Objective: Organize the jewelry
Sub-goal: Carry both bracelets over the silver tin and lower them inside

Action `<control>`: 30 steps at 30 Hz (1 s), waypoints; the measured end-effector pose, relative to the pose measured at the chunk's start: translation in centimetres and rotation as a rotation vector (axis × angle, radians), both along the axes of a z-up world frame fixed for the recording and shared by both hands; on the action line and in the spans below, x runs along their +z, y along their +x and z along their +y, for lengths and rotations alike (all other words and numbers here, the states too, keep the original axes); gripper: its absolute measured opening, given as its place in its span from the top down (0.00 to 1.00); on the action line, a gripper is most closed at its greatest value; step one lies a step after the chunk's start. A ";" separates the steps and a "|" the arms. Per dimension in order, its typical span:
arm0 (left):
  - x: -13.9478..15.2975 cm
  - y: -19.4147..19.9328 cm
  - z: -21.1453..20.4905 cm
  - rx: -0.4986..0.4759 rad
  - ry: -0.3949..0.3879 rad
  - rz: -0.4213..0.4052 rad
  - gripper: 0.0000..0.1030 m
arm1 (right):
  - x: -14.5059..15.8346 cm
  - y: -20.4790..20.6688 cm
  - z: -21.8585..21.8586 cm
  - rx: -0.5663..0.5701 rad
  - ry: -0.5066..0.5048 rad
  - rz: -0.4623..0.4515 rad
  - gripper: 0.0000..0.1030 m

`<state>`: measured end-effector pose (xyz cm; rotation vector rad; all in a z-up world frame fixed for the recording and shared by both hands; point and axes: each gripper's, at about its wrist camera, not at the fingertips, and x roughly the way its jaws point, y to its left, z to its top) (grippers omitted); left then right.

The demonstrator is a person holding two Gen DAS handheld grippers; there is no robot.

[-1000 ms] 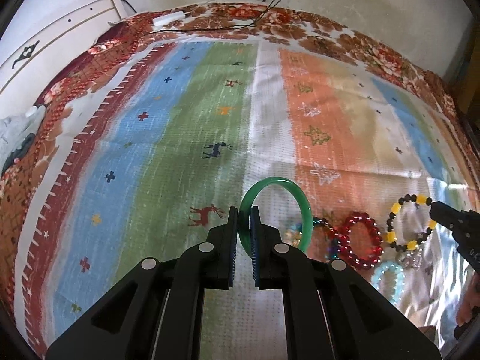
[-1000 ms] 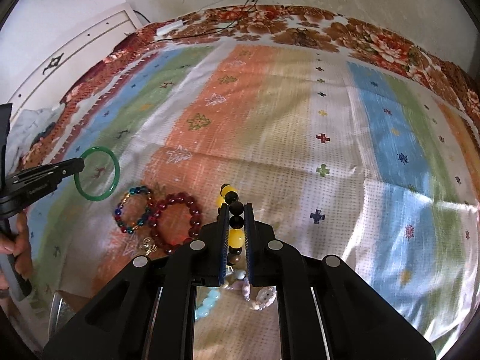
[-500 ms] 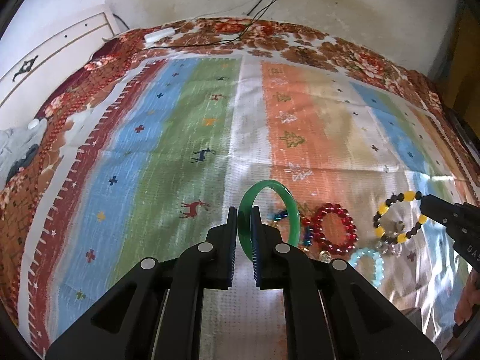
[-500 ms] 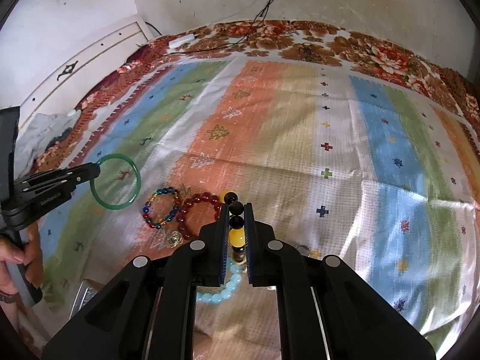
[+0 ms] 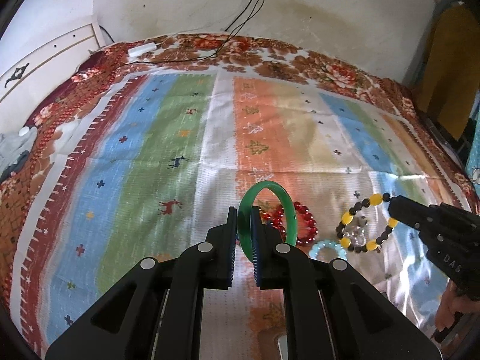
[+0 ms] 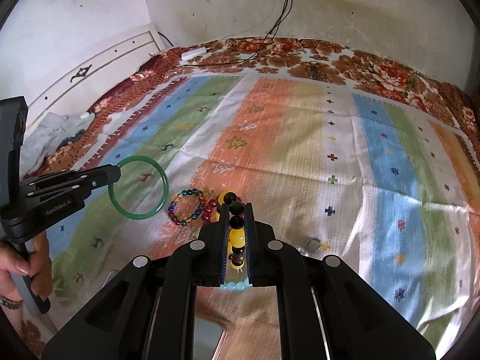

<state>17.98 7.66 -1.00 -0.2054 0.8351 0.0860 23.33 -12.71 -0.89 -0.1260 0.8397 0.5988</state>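
Observation:
My left gripper (image 5: 243,213) is shut on a green bangle (image 5: 289,210), held upright above the striped cloth; the right wrist view shows the same bangle (image 6: 138,187) hanging from the left gripper (image 6: 115,169). My right gripper (image 6: 236,210) is shut on a black-and-yellow bead bracelet (image 6: 235,235), also seen lifted at the right gripper's tip (image 5: 393,207) as a bracelet loop (image 5: 363,225). On the cloth lie a red bead bracelet (image 5: 307,225), a pale blue bead bracelet (image 5: 327,247) and a multicoloured bead bracelet (image 6: 186,208).
A striped, patterned cloth (image 6: 330,150) covers a bed with a floral blanket (image 6: 375,75) beneath. A small ring (image 6: 313,243) lies on the cloth right of my right gripper. Cables (image 6: 279,24) run from a wall socket to the bed. A white headboard (image 6: 99,72) stands at left.
Both grippers have risen and pulled back with their bracelets, so more of the wall and bed shows. The bracelets lying on the cloth stayed put.

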 end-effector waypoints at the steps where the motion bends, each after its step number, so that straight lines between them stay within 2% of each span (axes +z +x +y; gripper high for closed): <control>1: 0.1 -0.2 -0.1 -0.001 -0.003 -0.003 0.92 | 0.1 -0.2 0.0 0.002 0.001 -0.003 0.90; 11: 0.9 -2.7 -0.9 -0.025 -0.019 -0.037 0.91 | 2.2 -2.3 0.0 0.016 0.024 -0.064 0.90; 17: 1.7 -4.8 -2.0 -0.057 -0.054 -0.061 0.91 | 2.8 -3.5 -0.3 0.022 0.048 -0.066 0.90; 30: 2.0 -7.7 -3.6 -0.096 -0.045 -0.081 0.91 | 3.6 -6.5 -1.0 0.048 0.088 -0.068 0.90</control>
